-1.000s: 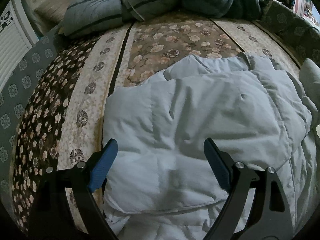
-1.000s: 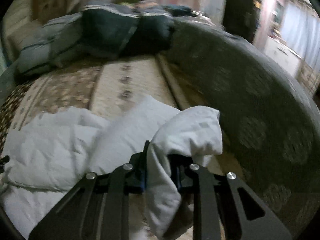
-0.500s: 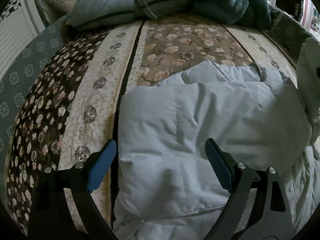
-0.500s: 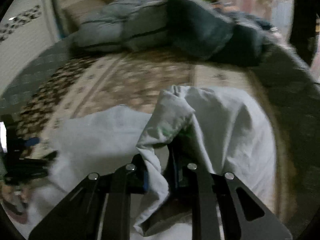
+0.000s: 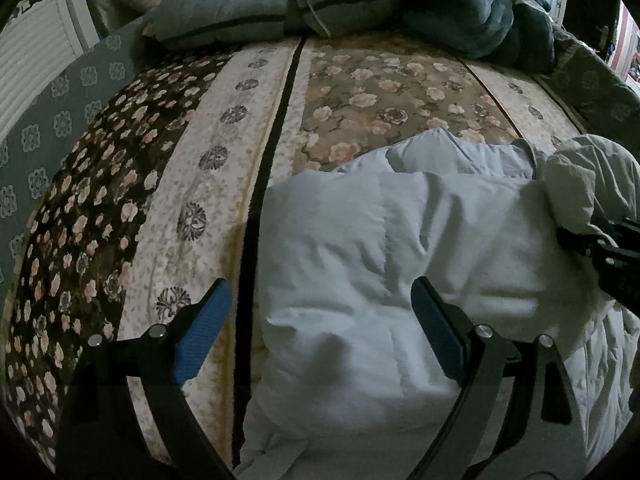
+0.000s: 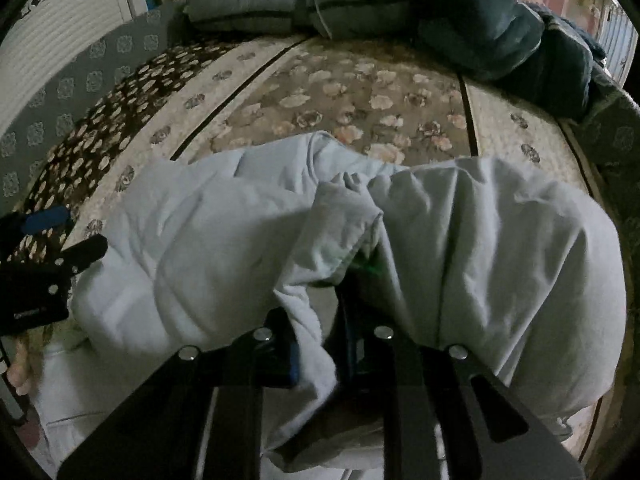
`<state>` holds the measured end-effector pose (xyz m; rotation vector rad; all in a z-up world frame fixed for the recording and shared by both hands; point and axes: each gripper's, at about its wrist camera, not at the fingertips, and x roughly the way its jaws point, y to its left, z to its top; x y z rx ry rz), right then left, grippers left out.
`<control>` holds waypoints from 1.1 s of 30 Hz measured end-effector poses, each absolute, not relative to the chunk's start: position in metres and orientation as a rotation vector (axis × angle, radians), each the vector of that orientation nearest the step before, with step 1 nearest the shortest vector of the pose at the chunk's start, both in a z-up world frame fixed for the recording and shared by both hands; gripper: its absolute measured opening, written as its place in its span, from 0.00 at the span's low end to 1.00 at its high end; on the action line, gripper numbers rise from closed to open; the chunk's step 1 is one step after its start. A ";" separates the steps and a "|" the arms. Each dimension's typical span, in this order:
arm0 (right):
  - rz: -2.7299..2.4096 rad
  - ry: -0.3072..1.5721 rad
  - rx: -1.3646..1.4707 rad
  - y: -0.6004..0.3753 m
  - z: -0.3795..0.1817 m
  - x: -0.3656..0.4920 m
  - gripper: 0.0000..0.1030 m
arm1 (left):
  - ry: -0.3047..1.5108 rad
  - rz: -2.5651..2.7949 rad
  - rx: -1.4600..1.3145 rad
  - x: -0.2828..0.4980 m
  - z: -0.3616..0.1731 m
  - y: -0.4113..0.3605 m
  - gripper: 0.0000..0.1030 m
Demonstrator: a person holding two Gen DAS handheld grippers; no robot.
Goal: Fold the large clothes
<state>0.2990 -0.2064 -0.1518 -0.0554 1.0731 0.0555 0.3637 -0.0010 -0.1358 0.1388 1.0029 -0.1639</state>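
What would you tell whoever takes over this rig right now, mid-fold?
Right gripper: shut on a bunched sleeve end of the pale blue padded jacket, carried over the jacket's body.
Left gripper: open, nothing between its blue pads, poised over the jacket's left edge.
Jacket lies on the floral striped bedspread; grey-blue pillows sit at the far end.
Done: the left side looks already folded in; the sleeve is brought across.
Left: lay the sleeve flat, release, then probably fold the body and smooth it.

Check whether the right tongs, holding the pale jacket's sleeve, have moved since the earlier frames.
Yes. The right tongs, shut on the sleeve, swung leftward, from the bed's grey right border to over the jacket.
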 end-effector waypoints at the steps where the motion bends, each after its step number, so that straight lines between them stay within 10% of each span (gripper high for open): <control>1: 0.054 1.080 -0.065 -0.205 -0.151 0.299 0.19 | 1.005 -0.163 0.137 0.364 -0.136 -0.001 0.88; 6: 0.125 1.114 -0.071 -0.197 -0.135 0.282 0.70 | 1.004 -0.165 0.142 0.363 -0.137 -0.004 0.91; 27: -0.200 1.006 -0.097 -0.337 -0.105 0.179 0.70 | 1.153 -0.479 0.076 0.347 -0.131 -0.125 0.91; 33: -0.209 0.996 0.018 -0.359 -0.119 0.165 0.70 | 1.287 -0.554 0.122 0.352 -0.152 -0.177 0.35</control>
